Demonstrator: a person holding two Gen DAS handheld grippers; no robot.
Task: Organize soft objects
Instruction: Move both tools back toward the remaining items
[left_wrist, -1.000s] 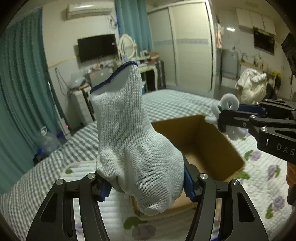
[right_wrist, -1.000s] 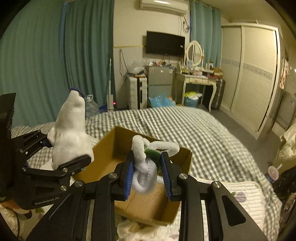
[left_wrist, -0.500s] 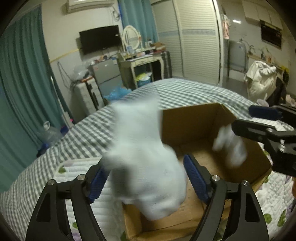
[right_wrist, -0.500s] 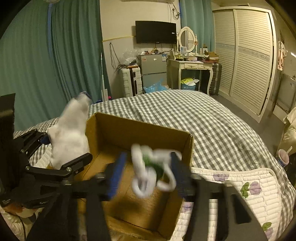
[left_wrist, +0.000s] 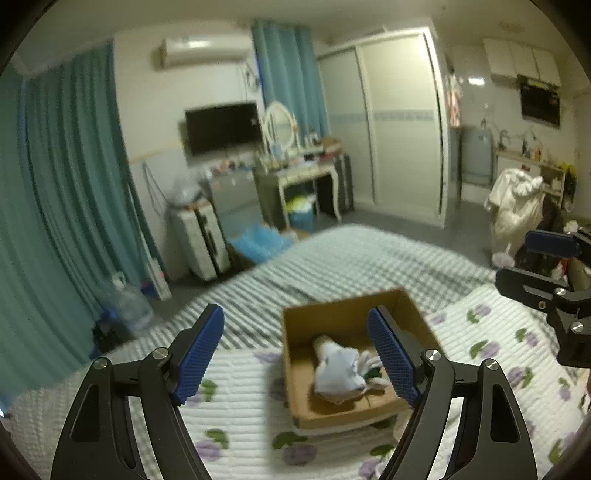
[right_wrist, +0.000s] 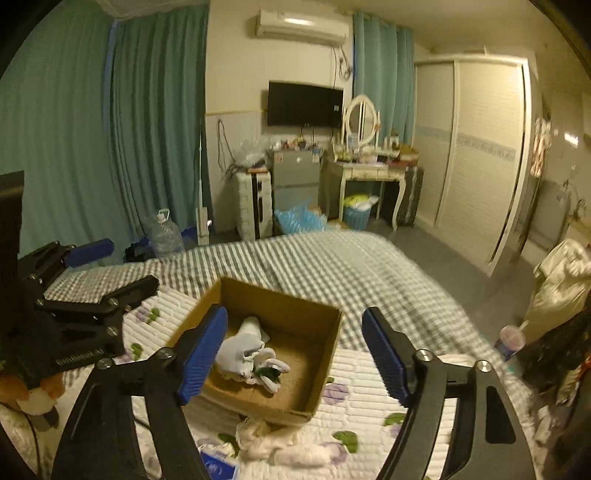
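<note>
Teal curtains and a white wardrobe frame the quilted floral bedspread (right_wrist: 369, 373), where an open brown cardboard box (right_wrist: 325, 354) sits. Inside lie the white knit glove (right_wrist: 232, 350) and a white looped cord with green tufts (right_wrist: 269, 369), touching. We judge both light, limp and easy to pinch mid-body. Our left claw (left_wrist: 295, 350) and right claw (right_wrist: 295, 350) hover above the box, spread wide and empty.
</note>
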